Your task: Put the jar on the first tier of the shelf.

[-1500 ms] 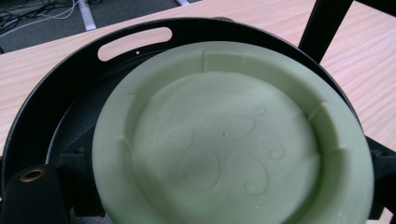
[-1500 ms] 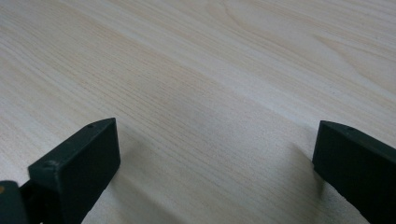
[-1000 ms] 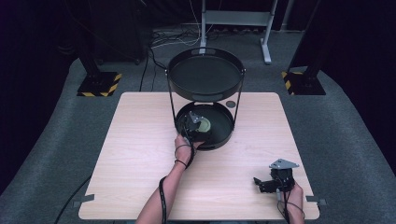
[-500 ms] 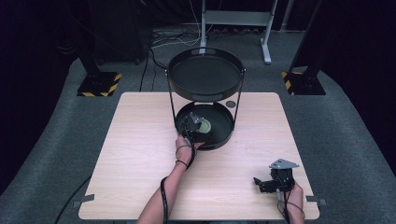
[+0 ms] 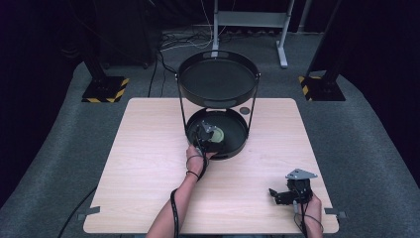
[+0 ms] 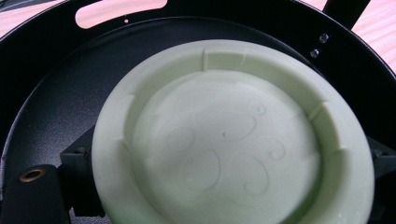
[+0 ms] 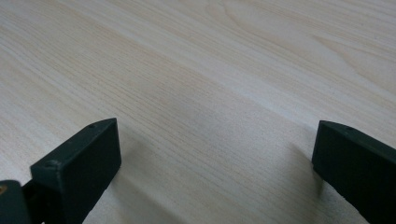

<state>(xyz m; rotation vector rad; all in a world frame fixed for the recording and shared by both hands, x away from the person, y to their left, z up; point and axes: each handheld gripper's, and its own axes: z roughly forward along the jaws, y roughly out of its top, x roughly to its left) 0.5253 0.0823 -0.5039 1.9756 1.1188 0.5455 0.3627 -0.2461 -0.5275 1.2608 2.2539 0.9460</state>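
Note:
A pale green round dish [image 6: 224,140] lies bottom-up in the lower black tray [image 6: 56,93] of a two-tier stand. In the high view the dish [image 5: 219,135] sits near the middle of that lower tray [image 5: 240,145]. My left gripper [image 5: 207,130] reaches into the tray from the front, its two black jaws pressed against opposite edges of the dish, shut on it. My right gripper [image 5: 278,194] rests low over the table's front right. In the right gripper view its jaws [image 7: 215,158] stand wide apart, open, with bare wood between them.
The stand's upper black tray [image 5: 218,79] hangs directly over the lower one on thin black posts [image 5: 254,106]. The light wooden table [image 5: 143,158] spreads out to the left and front. Grey carpet surrounds it, with stand feet and cables behind.

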